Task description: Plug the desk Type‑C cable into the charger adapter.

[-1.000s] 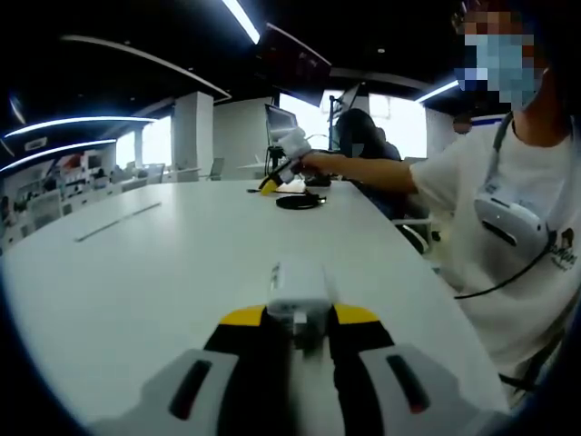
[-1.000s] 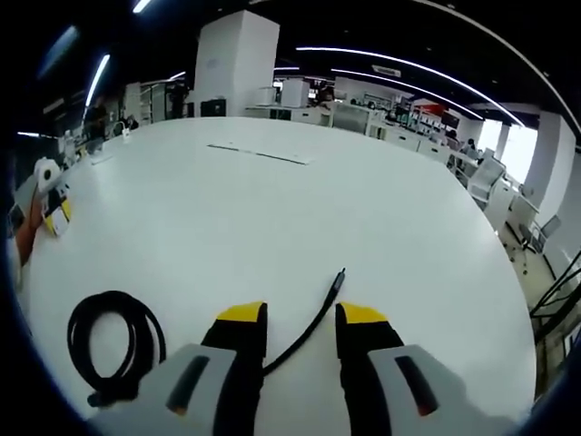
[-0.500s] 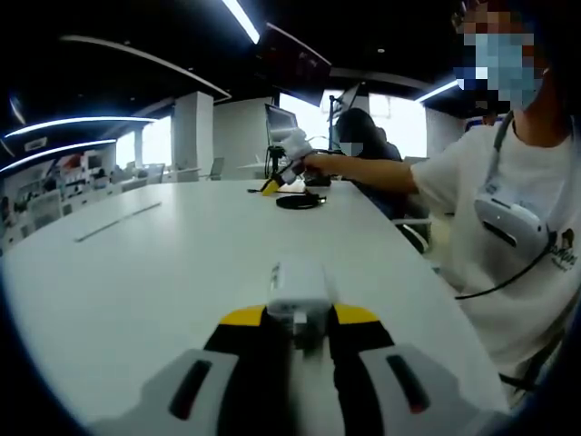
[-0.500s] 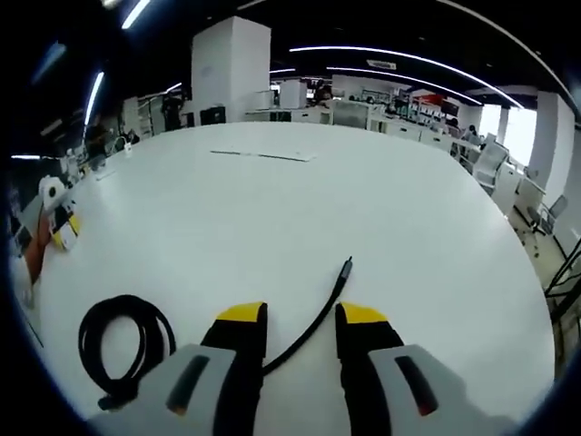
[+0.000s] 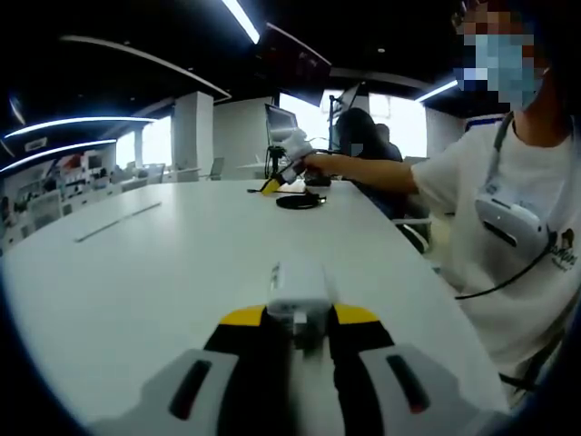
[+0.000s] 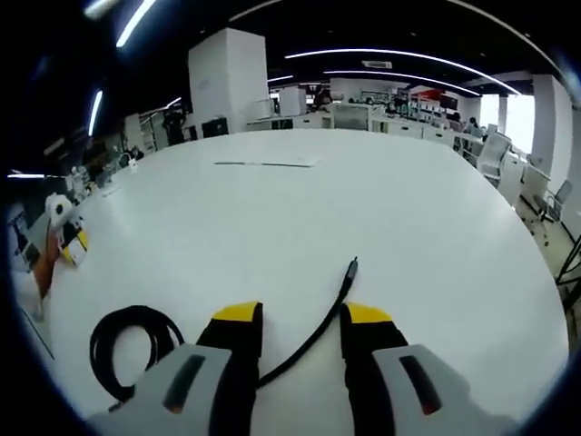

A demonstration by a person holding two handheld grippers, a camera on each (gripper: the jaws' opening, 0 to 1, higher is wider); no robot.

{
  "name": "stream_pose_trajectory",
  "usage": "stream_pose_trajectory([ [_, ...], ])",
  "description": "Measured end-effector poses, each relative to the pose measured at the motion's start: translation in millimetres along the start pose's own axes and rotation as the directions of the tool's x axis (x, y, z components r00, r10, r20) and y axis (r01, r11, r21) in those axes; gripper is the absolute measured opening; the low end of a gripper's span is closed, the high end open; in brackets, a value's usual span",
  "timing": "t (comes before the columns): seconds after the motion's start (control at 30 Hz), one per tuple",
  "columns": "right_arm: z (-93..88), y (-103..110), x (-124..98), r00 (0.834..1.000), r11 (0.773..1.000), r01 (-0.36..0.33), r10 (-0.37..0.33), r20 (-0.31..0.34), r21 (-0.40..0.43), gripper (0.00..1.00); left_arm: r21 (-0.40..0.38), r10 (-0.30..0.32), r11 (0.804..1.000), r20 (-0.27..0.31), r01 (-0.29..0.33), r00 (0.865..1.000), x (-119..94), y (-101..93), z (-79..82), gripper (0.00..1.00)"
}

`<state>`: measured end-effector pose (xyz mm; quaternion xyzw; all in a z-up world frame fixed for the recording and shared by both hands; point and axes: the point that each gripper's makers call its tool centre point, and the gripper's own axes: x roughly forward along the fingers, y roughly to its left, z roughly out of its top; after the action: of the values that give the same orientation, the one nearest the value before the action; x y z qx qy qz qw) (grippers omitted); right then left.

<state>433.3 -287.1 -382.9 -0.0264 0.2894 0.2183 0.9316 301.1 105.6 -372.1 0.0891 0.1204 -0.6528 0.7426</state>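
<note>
My left gripper (image 5: 300,313) is shut on a white charger adapter (image 5: 300,289), which sticks out forward over the white table (image 5: 163,263). At the table's far end a person's hand holds my right gripper (image 5: 270,186) beside a black cable coil (image 5: 300,202). In the right gripper view the right gripper (image 6: 302,318) is open, low over the table (image 6: 272,200). The black Type-C cable (image 6: 341,295) runs forward between its jaws without touching them. The cable's metal plug (image 6: 353,265) points away just past the right jaw. The rest of the cable lies coiled (image 6: 136,312) to the left.
The person in a white shirt (image 5: 508,218) stands along the table's right side in the left gripper view. A monitor (image 5: 280,123) and chairs sit beyond the far end. A small white and yellow shape (image 6: 65,238) lies at the left edge, too blurred to identify.
The right gripper view has shifted and tilted a little while the cable stays between the jaws. The left gripper and adapter have not moved.
</note>
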Motion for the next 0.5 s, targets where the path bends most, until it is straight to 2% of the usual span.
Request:
stream_pose_trajectory([
  [0.3,-1.7,9.8,1.7,1.000,1.000,-0.018,0.018,0.001,-0.008,0.37,-0.001,0.000,1.000,0.000,0.000,1.000,0.3,-1.0,-0.5,0.25],
  [0.5,4.3,6.7,7.1,1.000,1.000,-0.028,0.028,0.000,-0.013,0.37,-0.001,-0.001,1.000,0.000,0.001,1.000,0.2,-0.8,-0.2,0.25],
])
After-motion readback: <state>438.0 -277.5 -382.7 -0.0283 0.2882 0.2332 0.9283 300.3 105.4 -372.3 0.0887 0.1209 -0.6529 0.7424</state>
